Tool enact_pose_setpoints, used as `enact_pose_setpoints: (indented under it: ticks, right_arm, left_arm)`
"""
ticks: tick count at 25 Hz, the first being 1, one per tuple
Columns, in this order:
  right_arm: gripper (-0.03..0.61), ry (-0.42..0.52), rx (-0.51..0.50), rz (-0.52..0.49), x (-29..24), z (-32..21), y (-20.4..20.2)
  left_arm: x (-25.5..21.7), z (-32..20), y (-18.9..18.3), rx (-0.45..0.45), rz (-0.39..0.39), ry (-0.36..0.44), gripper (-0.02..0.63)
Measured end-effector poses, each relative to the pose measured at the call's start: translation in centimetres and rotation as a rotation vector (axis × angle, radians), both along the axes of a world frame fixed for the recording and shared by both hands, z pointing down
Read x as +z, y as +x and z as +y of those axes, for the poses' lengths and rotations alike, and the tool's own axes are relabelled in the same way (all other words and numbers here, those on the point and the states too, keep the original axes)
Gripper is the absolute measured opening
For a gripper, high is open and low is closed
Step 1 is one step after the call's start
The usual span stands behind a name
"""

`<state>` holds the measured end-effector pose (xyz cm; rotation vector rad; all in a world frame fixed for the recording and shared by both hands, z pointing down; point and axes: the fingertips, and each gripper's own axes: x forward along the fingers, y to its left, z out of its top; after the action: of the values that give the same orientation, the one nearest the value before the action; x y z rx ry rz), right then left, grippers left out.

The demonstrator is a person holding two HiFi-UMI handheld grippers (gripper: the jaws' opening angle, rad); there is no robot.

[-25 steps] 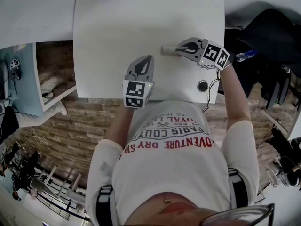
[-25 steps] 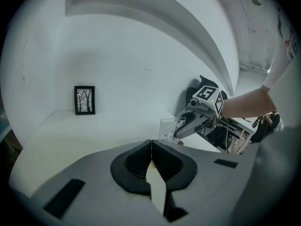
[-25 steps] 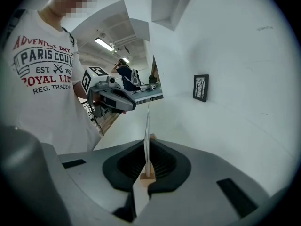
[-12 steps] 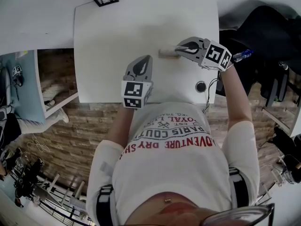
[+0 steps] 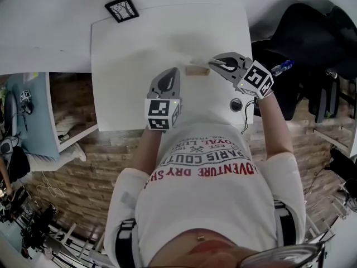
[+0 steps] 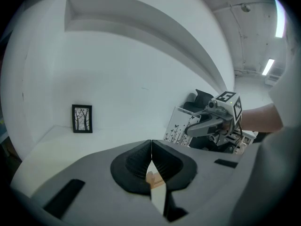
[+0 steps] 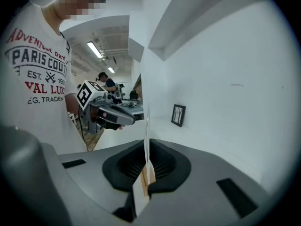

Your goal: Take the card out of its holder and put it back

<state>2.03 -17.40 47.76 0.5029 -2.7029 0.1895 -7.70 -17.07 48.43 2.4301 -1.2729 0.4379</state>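
A small wooden holder [image 5: 197, 70] lies on the white table [image 5: 139, 43], between my two grippers. My right gripper [image 5: 215, 62] is shut on the card [image 7: 147, 126], which stands edge-on between its jaws. From the left gripper view the card [image 6: 179, 126] is white with small dark butterfly and plant prints, and the right gripper [image 6: 194, 128] grips its side. Whether its lower edge sits in the holder's slot I cannot tell. My left gripper [image 5: 172, 71] hovers near the table's front, its jaws shut with nothing between them, pointing towards the holder [image 6: 153, 177].
A small black-framed picture [image 5: 121, 8] stands at the table's back left corner. A round cable port [image 5: 236, 104] sits near the front right edge. Dark bags and a bottle [image 5: 281, 67] lie off the table's right side.
The head view has shifted, so the table sits lower in frame. The right gripper stays shut on the card beside the holder. The left gripper has hardly moved.
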Motion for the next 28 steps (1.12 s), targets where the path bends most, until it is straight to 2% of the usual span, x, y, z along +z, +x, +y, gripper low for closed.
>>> enact_pose_setpoints:
  ticks: [2,6,10,15,20,22,28]
  right_arm:
    - [0.035,0.013,0.095,0.020,0.2,-0.1,0.7]
    - [0.035,0.041,0.381,0.041,0.3,-1.1,2.9]
    - [0.035,0.011,0.611,-0.017,0.1,-0.6,4.9]
    - [0.035,-0.033,0.838,-0.104,0.2,0.4,6.7]
    - [0.035,-0.018,0.977,-0.081,1.3,1.5,7.8]
    - [0.035,-0.003,1.027,-0.072,1.4,1.9,8.2]
    - [0.035,0.019,1.022,-0.065,0.8,2.8,7.4]
  left_arm:
    - [-0.9,-0.3,0.0,-0.014,0.015,0.033,0.025]
    - [-2.1,-0.7,0.4,-0.016,0.030,0.076,0.025]
    - [-2.9,-0.5,0.9,-0.015,0.039,0.097,0.025]
    - [-3.4,-0.4,1.3,-0.011,0.050,0.109,0.025]
    - [-3.6,0.0,1.4,-0.015,0.013,0.137,0.025]
    - [-3.9,0.3,1.4,-0.025,0.022,0.149,0.025]
    - [-4.4,1.2,1.8,-0.011,0.033,0.173,0.025]
